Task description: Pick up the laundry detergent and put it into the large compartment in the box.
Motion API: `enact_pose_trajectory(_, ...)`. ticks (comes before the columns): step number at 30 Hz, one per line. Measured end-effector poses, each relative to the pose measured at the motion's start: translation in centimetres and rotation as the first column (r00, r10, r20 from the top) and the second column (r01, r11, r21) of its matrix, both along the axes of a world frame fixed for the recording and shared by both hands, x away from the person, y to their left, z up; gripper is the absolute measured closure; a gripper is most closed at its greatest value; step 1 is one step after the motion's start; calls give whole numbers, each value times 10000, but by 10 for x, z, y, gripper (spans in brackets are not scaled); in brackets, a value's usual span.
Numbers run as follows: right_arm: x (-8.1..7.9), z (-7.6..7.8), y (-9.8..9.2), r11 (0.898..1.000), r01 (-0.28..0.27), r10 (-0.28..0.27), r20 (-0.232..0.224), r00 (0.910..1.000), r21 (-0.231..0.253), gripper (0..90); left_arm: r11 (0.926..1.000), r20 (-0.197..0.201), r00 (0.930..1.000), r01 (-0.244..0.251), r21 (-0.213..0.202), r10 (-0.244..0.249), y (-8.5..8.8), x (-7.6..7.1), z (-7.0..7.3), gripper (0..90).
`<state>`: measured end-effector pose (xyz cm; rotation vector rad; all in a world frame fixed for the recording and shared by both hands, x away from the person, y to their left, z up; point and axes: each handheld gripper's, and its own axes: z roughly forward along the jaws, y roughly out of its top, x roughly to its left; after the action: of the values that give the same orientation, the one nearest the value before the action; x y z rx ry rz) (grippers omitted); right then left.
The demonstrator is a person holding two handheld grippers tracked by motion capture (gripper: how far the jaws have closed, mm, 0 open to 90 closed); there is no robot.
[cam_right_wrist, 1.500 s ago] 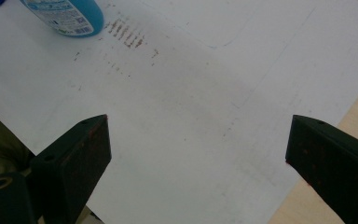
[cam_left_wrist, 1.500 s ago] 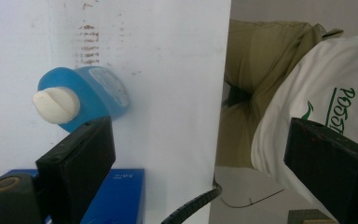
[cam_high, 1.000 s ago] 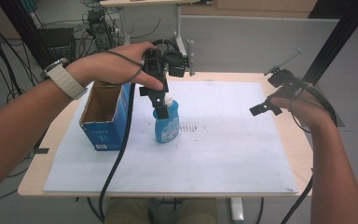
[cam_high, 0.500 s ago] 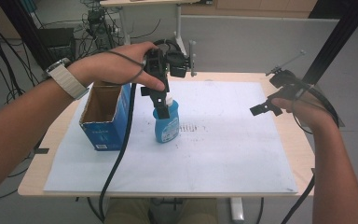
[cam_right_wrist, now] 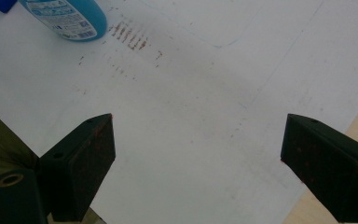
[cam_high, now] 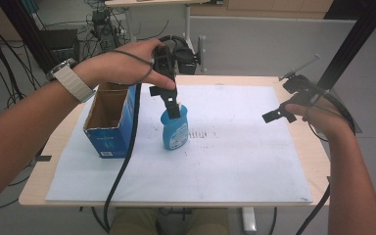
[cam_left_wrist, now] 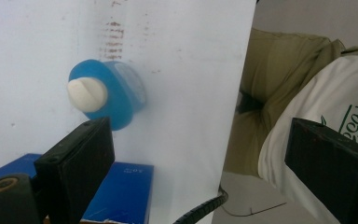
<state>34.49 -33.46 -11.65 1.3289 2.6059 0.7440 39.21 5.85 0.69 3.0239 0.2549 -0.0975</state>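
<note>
A blue bottle [cam_high: 175,131] with a white cap stands upright on the white sheet [cam_high: 235,166]. My left gripper [cam_high: 166,100] hovers just over its top, open. In the left gripper view I look down on the bottle [cam_left_wrist: 123,95] and its cap [cam_left_wrist: 87,94]. The bottle lies just beyond the left jaw, not between the jaws, and my left gripper [cam_left_wrist: 205,163] holds nothing. My right gripper [cam_high: 284,100] is held open above the sheet's right side. In its own view my right gripper [cam_right_wrist: 196,168] is empty, with the bottle [cam_right_wrist: 70,16] far off.
An open blue cardboard box [cam_high: 108,122] stands just left of the bottle, also seen as a blue box [cam_left_wrist: 116,191] near the left jaw. The wooden table [cam_high: 316,161] shows around the sheet. Faint brown marks [cam_right_wrist: 130,37] stain the sheet.
</note>
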Motion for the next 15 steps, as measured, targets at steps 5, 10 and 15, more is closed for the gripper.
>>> enact_pose_trajectory(5, -1, -1, -1, 10000, 4, -4, 31, 10000, -24, 98, 9969, 123, 9968, -784, -8, 784, 1, 6, 1, 85)
enact_pose_trajectory(10, -1, -2, -1, 10000, -40, 41, 85, 10000, -52, 97, 9883, 185, 9882, -1525, 51, 1524, 1, 11, 1, 85)
enact_pose_trajectory(15, 0, -3, 0, 10000, -63, 64, 83, 9999, -49, 98, 9741, 43, 9743, -2254, 161, 2254, 0, 22, -1, 86)
